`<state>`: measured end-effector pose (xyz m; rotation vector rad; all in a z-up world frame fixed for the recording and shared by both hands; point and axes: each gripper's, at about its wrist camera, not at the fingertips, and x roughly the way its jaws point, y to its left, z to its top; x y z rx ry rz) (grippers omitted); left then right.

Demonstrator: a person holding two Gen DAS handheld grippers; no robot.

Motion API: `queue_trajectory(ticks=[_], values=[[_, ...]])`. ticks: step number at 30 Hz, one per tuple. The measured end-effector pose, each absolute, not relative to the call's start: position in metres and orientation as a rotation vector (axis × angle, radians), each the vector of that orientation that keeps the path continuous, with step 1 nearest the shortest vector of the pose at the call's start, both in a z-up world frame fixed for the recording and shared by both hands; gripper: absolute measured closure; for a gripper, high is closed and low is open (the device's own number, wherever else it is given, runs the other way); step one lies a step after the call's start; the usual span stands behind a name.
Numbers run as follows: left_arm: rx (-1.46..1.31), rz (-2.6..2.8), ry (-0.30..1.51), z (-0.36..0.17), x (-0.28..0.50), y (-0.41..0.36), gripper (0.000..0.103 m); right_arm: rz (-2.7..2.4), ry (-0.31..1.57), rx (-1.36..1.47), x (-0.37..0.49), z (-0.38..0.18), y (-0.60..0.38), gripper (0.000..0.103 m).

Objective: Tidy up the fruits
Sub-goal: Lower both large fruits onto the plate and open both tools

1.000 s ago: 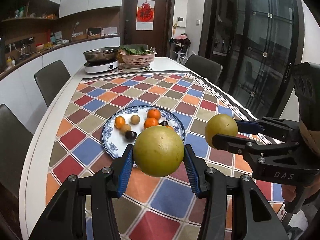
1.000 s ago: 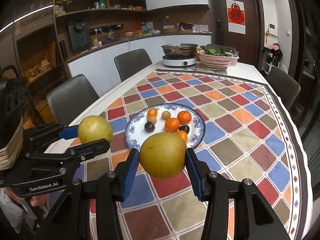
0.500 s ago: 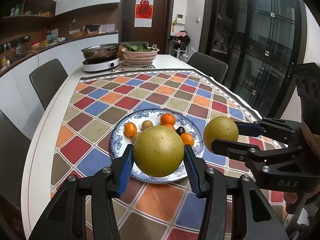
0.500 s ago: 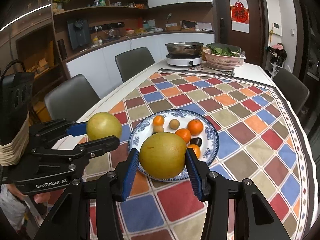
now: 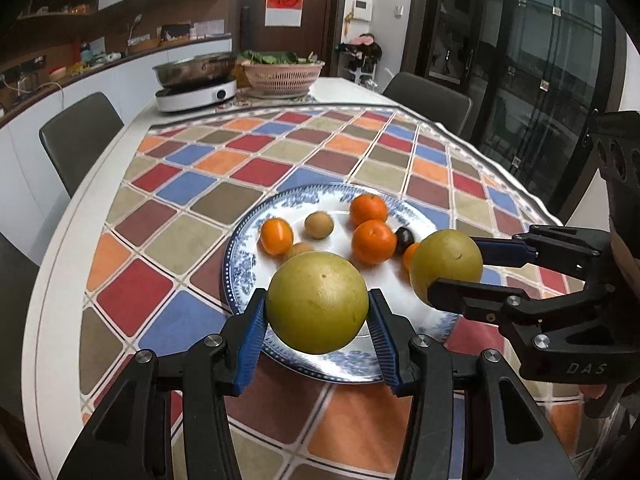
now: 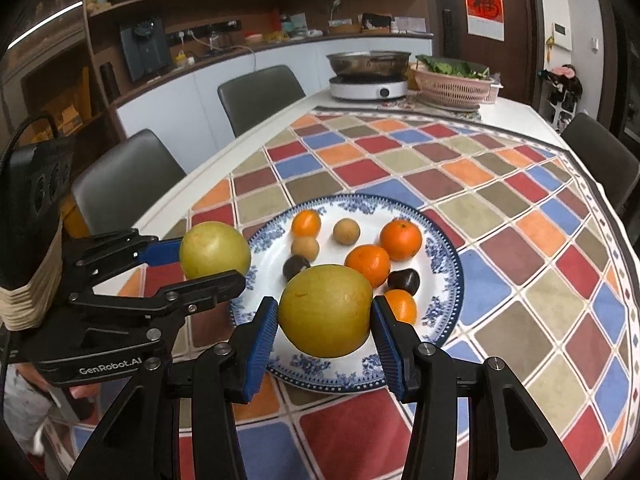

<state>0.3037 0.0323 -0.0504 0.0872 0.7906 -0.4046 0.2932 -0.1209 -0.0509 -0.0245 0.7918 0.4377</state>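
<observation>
Two round yellow-green fruits are hanging over the plate (image 5: pixel 240 276): left gripper (image 5: pixel 317 312) fingers gripping the left fruit (image 5: pixel 317 307) at six o'clock, right gripper (image 6: pixel 325 314) fingers gripping the right fruit (image 6: pixel 326 310) across its middle; both looking firm, weighty, smooth-skinned.

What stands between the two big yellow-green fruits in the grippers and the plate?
Nothing blocks the way down to the plate. But small fruits already fill its middle and far side: oranges, brown ones and dark ones. Only the near part looks bare.
</observation>
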Motion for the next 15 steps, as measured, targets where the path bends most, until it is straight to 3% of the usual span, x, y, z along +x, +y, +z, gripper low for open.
queue_trajectory(ticks=[15], values=[[0.103,-0.407,0.854,-0.083,0.335,0.035,0.054,0.449,0.865,-0.089,0.322,-0.087,-0.106,0.055]])
